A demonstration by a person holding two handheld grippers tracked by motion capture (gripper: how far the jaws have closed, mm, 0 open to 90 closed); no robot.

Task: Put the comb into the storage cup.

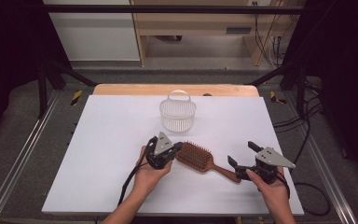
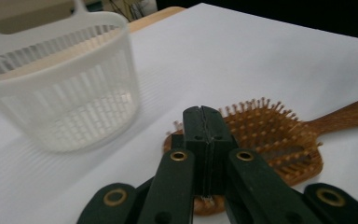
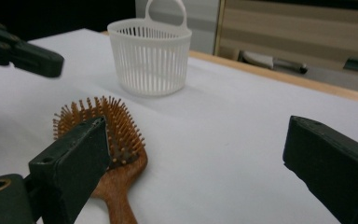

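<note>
High view: brown wooden paddle hairbrush [image 1: 200, 159] lies bristles-up mid-counter, near of the white slotted plastic basket [image 1: 178, 112]; left gripper [image 1: 177, 147] fingers clenched empty at its head, right gripper [image 1: 241, 154] fingers released astride the handle; a careless nudge could skid it.

From my remote station I log the following. White table sheet [image 1: 112, 154], flat, over a wooden tabletop whose edge [image 1: 121, 89] shows along the far side. Black-and-yellow striped markers [image 1: 76, 97] at the far corners. Light wooden furniture [image 1: 191, 23] beyond the table. Black cables [image 1: 303, 121] on the grey floor to the right. On the far shelf, a blurred grey item [image 3: 270, 60], possibly a tool.
</note>
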